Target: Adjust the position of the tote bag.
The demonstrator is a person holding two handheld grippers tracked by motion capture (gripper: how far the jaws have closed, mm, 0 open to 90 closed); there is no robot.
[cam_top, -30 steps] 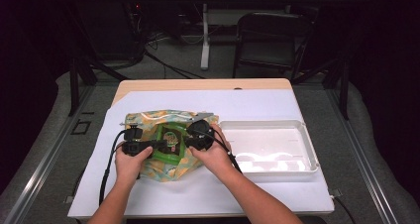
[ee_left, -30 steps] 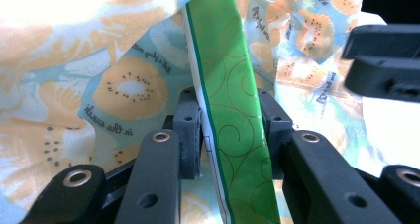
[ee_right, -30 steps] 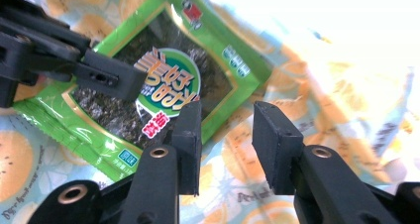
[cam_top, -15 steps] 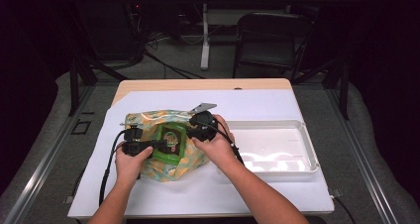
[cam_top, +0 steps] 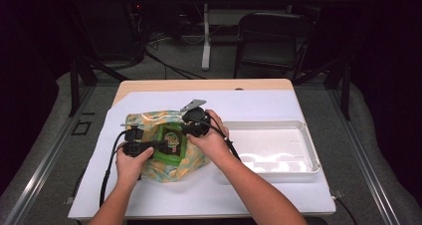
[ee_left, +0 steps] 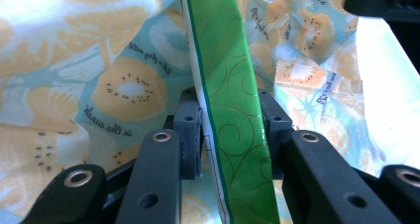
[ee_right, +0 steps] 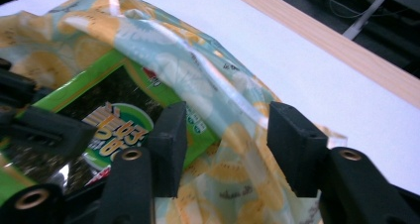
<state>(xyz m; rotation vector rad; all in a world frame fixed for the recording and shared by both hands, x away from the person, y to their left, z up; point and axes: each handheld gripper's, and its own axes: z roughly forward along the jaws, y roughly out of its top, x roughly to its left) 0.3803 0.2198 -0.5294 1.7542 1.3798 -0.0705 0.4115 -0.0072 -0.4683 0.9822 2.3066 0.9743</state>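
The high view looks down on the table (cam_top: 278, 103); both gripper views sit close behind their jaws, sharing the patterned bag (cam_top: 144, 123).

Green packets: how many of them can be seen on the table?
1. The green packet lies in the mouth of the fruit-print bag, with the left gripper shut on its edge. Others may be hidden inside the bag.

The left gripper (cam_top: 158, 146) stayed clamped on the green packet (ee_left: 228, 110); just beside that packet, the right gripper (cam_top: 185, 129) had just been opening, jaws apart.
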